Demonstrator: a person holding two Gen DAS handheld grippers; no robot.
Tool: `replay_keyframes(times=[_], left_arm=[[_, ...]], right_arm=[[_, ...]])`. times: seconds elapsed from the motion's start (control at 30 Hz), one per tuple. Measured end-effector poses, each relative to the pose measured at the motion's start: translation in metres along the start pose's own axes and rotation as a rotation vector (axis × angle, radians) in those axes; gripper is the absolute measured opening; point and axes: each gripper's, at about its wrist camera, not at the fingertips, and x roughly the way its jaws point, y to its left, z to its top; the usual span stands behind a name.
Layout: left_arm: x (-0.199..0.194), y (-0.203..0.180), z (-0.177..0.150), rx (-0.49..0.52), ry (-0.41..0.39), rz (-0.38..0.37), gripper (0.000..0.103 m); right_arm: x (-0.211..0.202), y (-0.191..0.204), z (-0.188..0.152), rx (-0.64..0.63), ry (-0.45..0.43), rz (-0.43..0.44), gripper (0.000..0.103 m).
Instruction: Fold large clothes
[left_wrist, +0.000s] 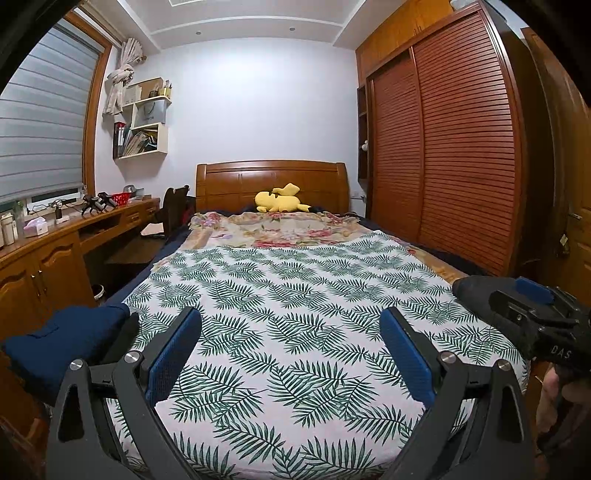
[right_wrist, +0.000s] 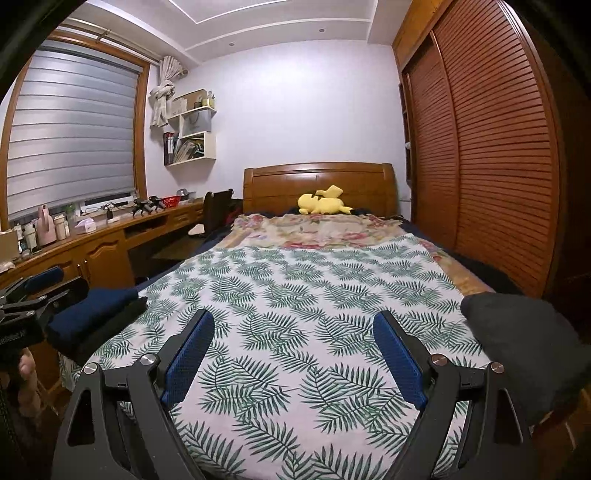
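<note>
First, left wrist view. Shows the left gripper (left_wrist: 290, 321) spread wide and gripping nothing, poised over the leaf-print sheet (left_wrist: 288, 280) at the foot of the bed. Places a folded navy garment (left_wrist: 66, 339) just left of the left finger, lying on something black, probably set aside there as finished work. Catches the right gripper (left_wrist: 532, 321) beyond the right finger, side-on, so gives no clear read of its spread from here. Hides most of a dark grey garment (left_wrist: 466, 288) behind that tool.

Next, right wrist view. Shows the right gripper wide and empty too, above the same sheet. Puts the dark grey garment (right_wrist: 532, 343) just right of the right finger, lumpy and likely awaiting folding, with its lower edge cut off. Leaves the navy garment (right_wrist: 96, 306) well to the left, beside the left gripper, which sits only partly in frame. Suggests the open stretch of sheet ahead of the claw serves as folding space.
</note>
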Motion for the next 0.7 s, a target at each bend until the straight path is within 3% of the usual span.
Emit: replay_keyframes(times=[0.7], left_arm=[[-0.002,-0.0012,-0.0039,0.0,-0.004,0.001,0.097]], right_arm=[[0.0006,0.0035,0.0016,0.01,-0.001,0.0,0.089]])
